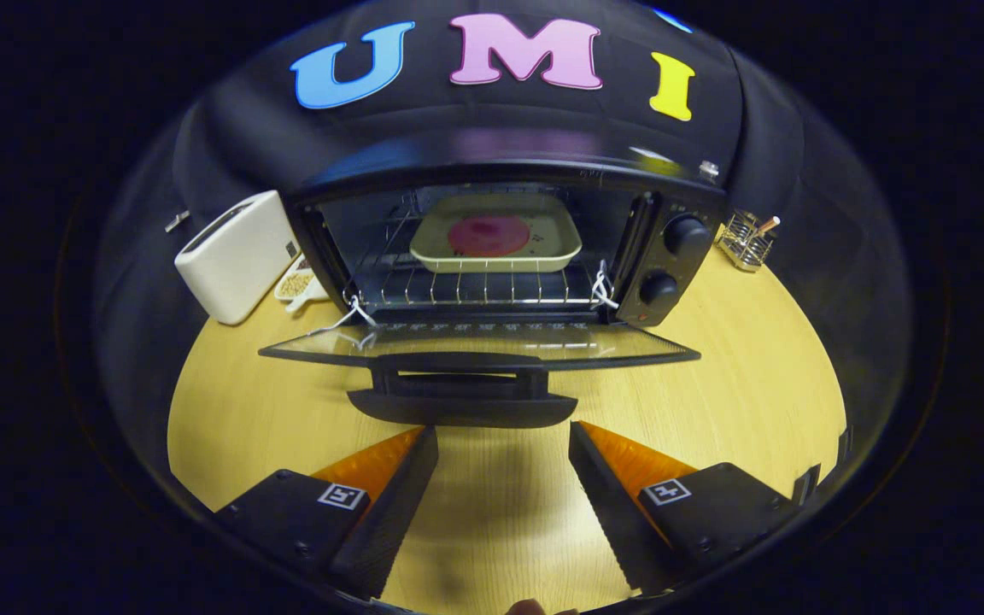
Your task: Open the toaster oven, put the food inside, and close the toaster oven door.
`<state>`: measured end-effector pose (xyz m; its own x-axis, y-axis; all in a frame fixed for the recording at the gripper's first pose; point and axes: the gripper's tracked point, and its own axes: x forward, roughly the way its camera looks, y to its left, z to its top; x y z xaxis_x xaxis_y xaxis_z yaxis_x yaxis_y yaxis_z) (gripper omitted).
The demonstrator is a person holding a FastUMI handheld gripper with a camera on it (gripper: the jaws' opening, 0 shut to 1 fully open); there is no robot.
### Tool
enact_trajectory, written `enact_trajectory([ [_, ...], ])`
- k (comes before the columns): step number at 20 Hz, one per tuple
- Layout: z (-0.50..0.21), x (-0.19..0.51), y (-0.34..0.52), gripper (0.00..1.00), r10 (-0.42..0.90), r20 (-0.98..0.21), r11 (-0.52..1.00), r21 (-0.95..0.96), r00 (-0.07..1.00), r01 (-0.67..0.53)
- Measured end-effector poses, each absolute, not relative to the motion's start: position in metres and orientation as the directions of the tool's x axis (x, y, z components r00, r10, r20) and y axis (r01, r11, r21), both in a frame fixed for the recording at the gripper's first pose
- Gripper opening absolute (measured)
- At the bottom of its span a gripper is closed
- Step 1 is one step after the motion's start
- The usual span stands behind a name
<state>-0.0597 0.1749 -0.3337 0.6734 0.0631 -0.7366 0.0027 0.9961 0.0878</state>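
A black toaster oven (671, 256) stands on the wooden table beyond my fingers, with its glass door (475, 346) folded down flat toward me. The door's black handle (462, 401) lies just ahead of my fingertips. Inside, on the wire rack (475, 290), sits a cream tray (496, 239) holding a round pink-red piece of food (489, 235). My gripper (502, 437) is open, with only bare table between its fingers, and it touches nothing.
A white toaster (236, 256) stands left of the oven, with a small white dish of beans (297, 284) beside it. A wire holder (746, 242) sits behind the oven's right side. Two black knobs (671, 260) are on the oven's right panel.
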Motion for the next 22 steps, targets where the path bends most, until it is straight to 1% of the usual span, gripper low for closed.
enact_trajectory([
  [13, -0.255, -0.002, 0.158, 1.00, 0.059, -0.596, 0.994, 0.113, 0.801, 0.011],
  [22, -0.202, -0.027, 0.137, 1.00, 0.090, -0.488, 0.995, 0.083, 0.868, -0.056],
])
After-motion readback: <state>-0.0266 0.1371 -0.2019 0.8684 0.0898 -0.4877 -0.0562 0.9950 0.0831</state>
